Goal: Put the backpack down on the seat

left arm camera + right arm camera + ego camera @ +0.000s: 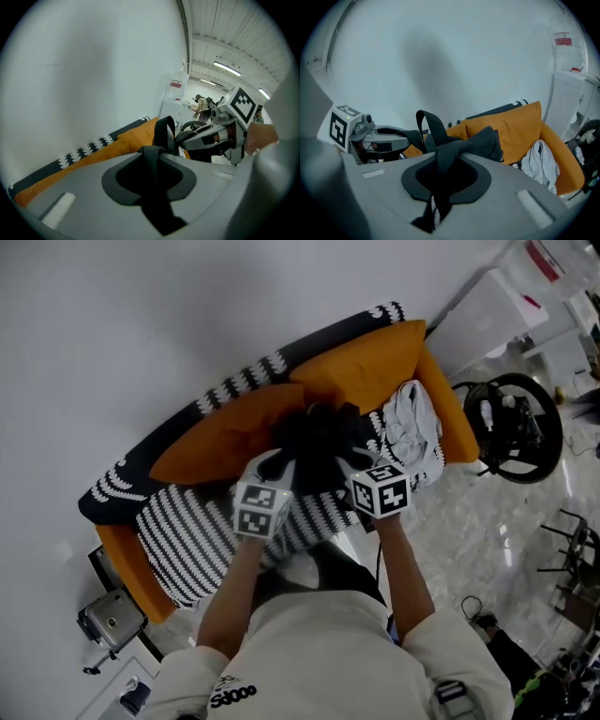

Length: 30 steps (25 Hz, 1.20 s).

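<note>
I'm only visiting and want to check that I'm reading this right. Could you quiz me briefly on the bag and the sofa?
1. True or false: the left gripper and the right gripper are each shut on part of the black backpack.
2. In the head view, what lies at the right end of the sofa? A) a white cloth B) a red book C) a laptop
3. Fill in: the sofa's back cushions are ____ in colour.
Key: 1 true; 2 A; 3 orange.
</note>
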{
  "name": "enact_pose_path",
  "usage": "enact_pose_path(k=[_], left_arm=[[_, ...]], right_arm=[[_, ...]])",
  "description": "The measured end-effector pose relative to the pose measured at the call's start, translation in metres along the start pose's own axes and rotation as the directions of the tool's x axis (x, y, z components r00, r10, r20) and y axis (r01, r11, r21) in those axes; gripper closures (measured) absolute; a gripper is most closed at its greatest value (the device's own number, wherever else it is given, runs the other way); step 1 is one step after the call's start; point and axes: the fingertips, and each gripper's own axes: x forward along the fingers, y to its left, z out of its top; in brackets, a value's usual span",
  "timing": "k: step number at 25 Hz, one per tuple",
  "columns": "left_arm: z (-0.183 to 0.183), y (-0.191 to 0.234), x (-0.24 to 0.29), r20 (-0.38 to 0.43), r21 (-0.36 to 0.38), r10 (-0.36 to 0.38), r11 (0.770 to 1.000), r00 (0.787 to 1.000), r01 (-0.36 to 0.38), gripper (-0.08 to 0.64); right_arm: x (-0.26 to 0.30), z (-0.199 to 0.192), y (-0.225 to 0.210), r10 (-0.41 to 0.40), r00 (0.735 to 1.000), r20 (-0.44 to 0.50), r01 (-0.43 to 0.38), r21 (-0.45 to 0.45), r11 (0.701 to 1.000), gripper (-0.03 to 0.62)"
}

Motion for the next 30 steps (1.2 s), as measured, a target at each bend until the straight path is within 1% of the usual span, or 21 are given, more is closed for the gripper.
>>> enact_pose_path(k=[3, 9, 12, 15, 19, 22, 26, 30], left_arm=[[-0.002, 0.004, 0.013, -0.017, -0.019, 0.002, 1.0, 1.0, -0.002, 0.488], [-0.005, 0.011, 0.031, -0.055, -0.044, 0.003, 0.999, 0.998, -0.005, 0.486], [-0.013, 0.016, 0.04, -0.071, -0.054, 0.002, 0.999, 0.997, -0.006, 0.485], [-0.012, 0.021, 0.052, -0.071, -0.056, -0.001, 0.998, 0.997, -0.003, 0.485], [-0.011, 0.027, 0.07, -0.09, -0.05, -0.014, 0.999, 0.996, 0.01, 0.484], [-0.012, 0.033, 0.085, -0.101, -0.05, -0.018, 0.999, 0.995, 0.013, 0.482], [-0.014, 0.043, 0.103, -0.109, -0.06, -0.006, 0.998, 0.994, -0.001, 0.473], [-0.013, 0.049, 0.114, -0.114, -0.067, 0.005, 0.998, 0.993, -0.012, 0.466]], right_arm=[[0.008, 0.0, -0.011, 0.018, 1.0, 0.009, -0.019, 0.065, 0.998, 0.563], [0.028, 0.001, -0.028, 0.034, 0.999, 0.031, -0.038, 0.109, 0.993, 0.558], [0.039, -0.004, -0.033, 0.028, 0.999, 0.038, -0.033, 0.132, 0.991, 0.554], [0.047, -0.01, -0.044, 0.009, 0.999, 0.044, -0.016, 0.152, 0.988, 0.549], [0.059, -0.012, -0.058, -0.008, 0.999, 0.048, -0.001, 0.194, 0.981, 0.544], [0.068, -0.008, -0.068, -0.018, 0.999, 0.042, 0.009, 0.2, 0.98, 0.544], [0.08, -0.002, -0.081, -0.026, 0.999, 0.029, 0.02, 0.19, 0.982, 0.545], [0.09, 0.003, -0.089, -0.019, 1.0, 0.013, 0.016, 0.199, 0.98, 0.545]])
